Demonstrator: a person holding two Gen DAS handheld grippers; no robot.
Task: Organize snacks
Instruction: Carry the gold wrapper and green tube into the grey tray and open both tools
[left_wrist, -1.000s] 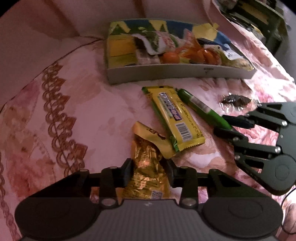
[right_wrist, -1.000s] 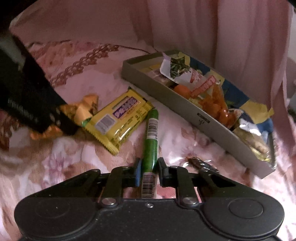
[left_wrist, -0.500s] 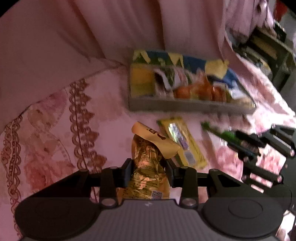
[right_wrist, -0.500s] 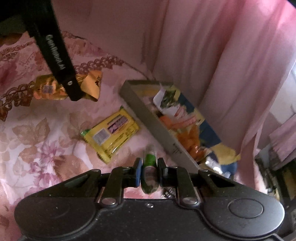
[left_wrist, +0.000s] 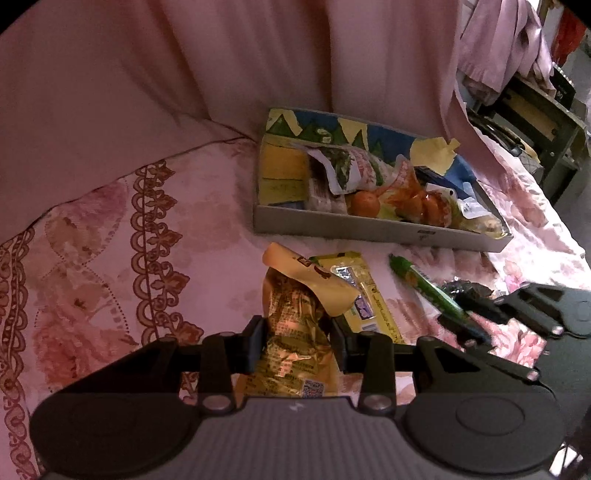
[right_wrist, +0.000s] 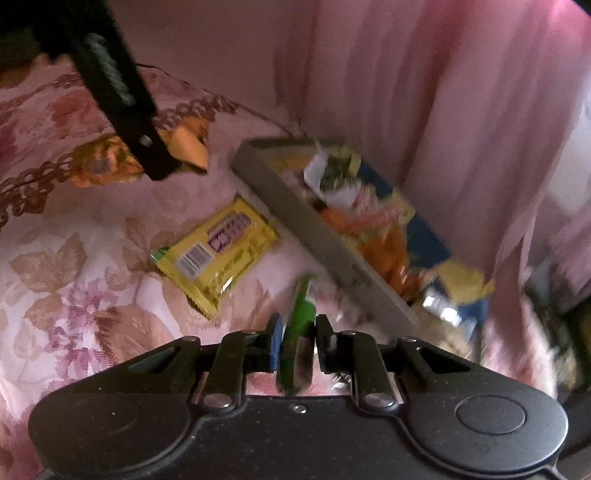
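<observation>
The cardboard tray (left_wrist: 369, 227) already held several snacks, oranges among them. The left gripper (left_wrist: 297, 341) was clamped on a gold foil packet (left_wrist: 291, 332) and the right gripper (right_wrist: 297, 343) was pinched on a green stick snack (right_wrist: 301, 317), both short of the tray. A yellow wafer bar (right_wrist: 218, 251) lay loose on the floral bedspread (right_wrist: 74, 277), so three items were left.

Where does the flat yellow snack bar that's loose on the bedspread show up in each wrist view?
Left wrist: yellow snack bar lies centre, partly behind the gold packet held in the left gripper.
Right wrist: yellow snack bar lies left of centre, fully visible.
Shared landmark: the grey snack tray, just beyond it in both.
</observation>
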